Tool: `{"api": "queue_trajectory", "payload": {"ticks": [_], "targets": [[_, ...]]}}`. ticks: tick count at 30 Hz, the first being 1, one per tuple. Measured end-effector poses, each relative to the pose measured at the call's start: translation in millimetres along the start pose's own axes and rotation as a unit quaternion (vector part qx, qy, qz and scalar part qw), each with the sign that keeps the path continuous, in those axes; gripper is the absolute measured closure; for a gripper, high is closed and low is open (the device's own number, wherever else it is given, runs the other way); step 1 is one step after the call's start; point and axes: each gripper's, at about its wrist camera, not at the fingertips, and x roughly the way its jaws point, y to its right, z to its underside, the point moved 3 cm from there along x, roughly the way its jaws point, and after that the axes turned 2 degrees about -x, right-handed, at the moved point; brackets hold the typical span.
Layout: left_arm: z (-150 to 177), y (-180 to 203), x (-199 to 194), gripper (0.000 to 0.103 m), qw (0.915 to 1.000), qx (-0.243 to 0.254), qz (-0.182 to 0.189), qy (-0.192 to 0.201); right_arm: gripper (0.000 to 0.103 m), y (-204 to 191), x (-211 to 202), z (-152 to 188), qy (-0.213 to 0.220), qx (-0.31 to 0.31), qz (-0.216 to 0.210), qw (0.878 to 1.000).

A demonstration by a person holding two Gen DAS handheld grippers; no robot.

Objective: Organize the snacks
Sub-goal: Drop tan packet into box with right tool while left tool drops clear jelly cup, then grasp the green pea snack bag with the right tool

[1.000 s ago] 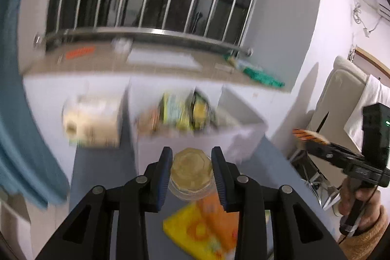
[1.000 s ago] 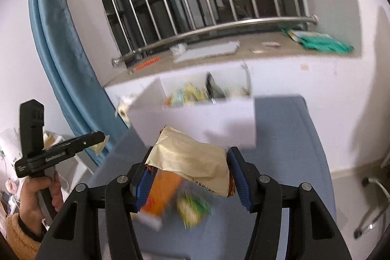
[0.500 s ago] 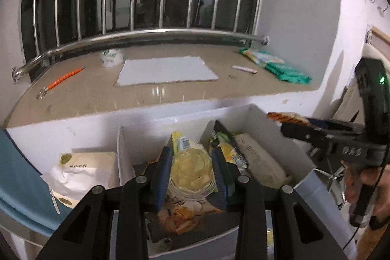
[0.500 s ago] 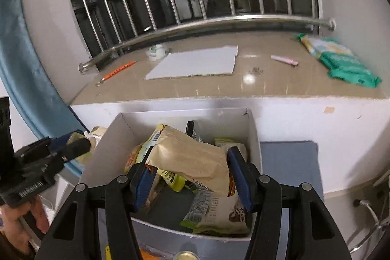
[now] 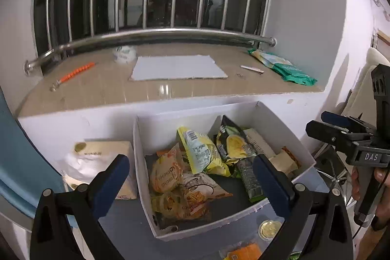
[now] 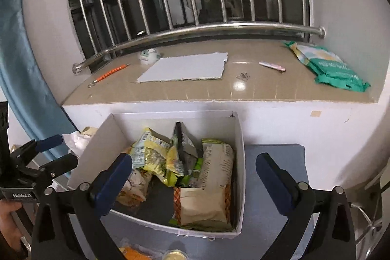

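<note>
Left wrist: left hand-held gripper (image 5: 190,172) opening, angled down over box (image 5: 219,223).

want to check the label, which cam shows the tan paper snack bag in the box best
The right wrist view: the tan paper snack bag lies near the front of the white box with its whole face showing. In the left wrist view only a tan corner shows past the left gripper's finger.
</note>
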Motion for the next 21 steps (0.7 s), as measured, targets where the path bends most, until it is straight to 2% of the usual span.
{"api": "queue_trajectory", "payload": {"ticks": [5,8,10,14,16,21], "targets": [[9,16,-46,0.0,0.9992,0.026,0.0,0.032,0.0,-13,-34,6,0.027,-0.017,-0.007,0.999],[34,31,-85,0.0,0.9974,0.044,0.007,0.057,0.0,-24,-64,23,0.044,-0.032,-0.022,0.998],[56,37,-109,0.0,0.9966,0.037,0.014,0.072,0.0,-28,-83,41,0.053,-0.04,-0.03,0.997],[112,46,-142,0.0,0.9959,0.015,0.05,0.074,0.0,-33,-121,96,0.058,-0.038,-0.045,0.997],[140,50,-154,0.0,0.9965,0.006,0.047,0.069,0.0,-33,-136,124,0.058,-0.035,-0.055,0.996],[185,55,-177,0.0,0.9959,-0.006,0.053,0.073,0.0,-35,-157,203,0.036,-0.036,-0.026,0.998]]}}
